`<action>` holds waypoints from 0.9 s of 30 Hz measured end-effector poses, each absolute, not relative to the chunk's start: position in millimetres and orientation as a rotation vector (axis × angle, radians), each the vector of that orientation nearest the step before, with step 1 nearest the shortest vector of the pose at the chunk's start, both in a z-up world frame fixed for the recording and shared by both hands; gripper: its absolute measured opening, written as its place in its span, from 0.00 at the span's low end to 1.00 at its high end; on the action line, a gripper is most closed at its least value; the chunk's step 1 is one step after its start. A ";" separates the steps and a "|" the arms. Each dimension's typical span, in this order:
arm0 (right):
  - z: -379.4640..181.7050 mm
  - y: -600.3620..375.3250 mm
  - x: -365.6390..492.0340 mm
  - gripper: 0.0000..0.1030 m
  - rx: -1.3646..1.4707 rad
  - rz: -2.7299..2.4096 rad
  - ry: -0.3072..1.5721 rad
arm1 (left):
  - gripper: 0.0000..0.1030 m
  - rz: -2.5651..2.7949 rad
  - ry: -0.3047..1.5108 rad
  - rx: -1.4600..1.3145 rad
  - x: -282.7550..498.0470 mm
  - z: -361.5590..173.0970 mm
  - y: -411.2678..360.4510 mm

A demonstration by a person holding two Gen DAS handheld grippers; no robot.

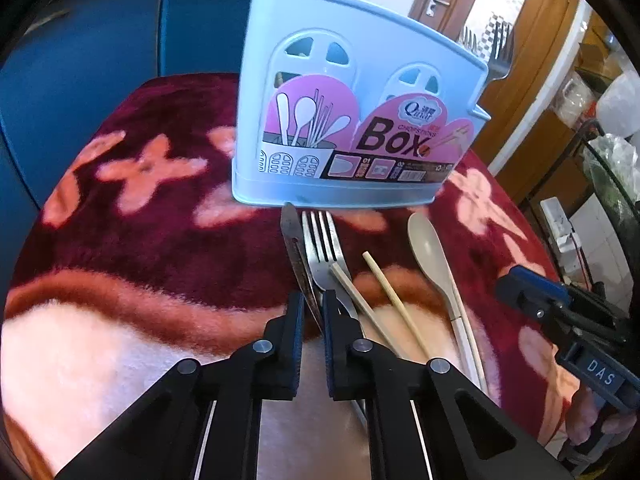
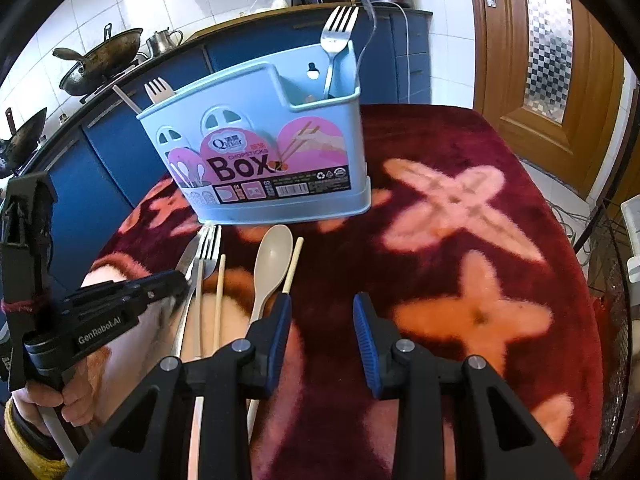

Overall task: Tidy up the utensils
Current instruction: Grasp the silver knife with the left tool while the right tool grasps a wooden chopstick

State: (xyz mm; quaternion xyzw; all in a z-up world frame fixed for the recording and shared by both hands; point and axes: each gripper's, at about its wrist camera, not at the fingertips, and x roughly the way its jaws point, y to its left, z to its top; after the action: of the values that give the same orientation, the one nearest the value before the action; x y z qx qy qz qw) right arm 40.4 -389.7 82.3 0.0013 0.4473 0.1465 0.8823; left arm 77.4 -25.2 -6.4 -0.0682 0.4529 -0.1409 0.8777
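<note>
A light blue utensil box stands upright on the red flowered blanket, with a steel fork and a beige fork sticking out of it. In front of it lie a knife, a steel fork, two chopsticks and a beige spoon. My left gripper is shut on the knife, gripping the blade near its lower part. My right gripper is open over the blanket just right of the spoon, with nothing between its fingers.
Blue cabinets and a counter with woks, a kettle and appliances stand behind the table. A wooden door is at the right. A wire rack is beside the table's right edge.
</note>
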 end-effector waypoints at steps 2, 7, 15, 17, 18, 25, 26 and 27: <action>82.4 -388.5 39.8 0.34 0.001 0.309 0.931 | 0.01 -0.276 0.932 -0.133 75.3 -3.1 -23.0; 80.1 -384.1 40.3 0.34 0.000 0.325 0.948 | 0.00 -0.196 0.888 -0.076 68.5 8.0 -9.3; 71.5 -373.2 43.9 0.26 0.007 0.382 1.025 | 0.01 -0.205 0.932 -0.074 65.9 2.1 1.0; 69.0 -369.9 45.1 0.23 -0.009 0.376 1.042 | 0.02 -0.207 0.936 -0.071 65.8 1.1 -1.5; 67.2 -368.3 45.9 0.21 -0.021 0.371 1.053 | 0.02 -0.212 0.941 -0.071 66.3 1.2 -1.1; 60.1 -363.7 52.0 0.20 -0.032 0.384 1.116 | 0.06 -0.239 0.969 -0.083 68.0 -2.3 -1.3; 58.4 -362.5 53.9 0.20 -0.034 0.385 1.130 | 0.06 -0.244 0.973 -0.084 68.2 -2.1 -1.6; 56.7 -360.6 55.9 0.20 -0.039 0.384 1.141 | 0.06 -0.251 0.977 -0.089 68.6 -2.0 -1.9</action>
State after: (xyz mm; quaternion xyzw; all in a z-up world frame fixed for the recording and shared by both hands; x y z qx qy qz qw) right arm 55.9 -360.6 56.7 -0.0186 0.5366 0.1807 0.8241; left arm 68.6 -1.9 -2.0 -0.0425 0.4680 -0.1201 0.8745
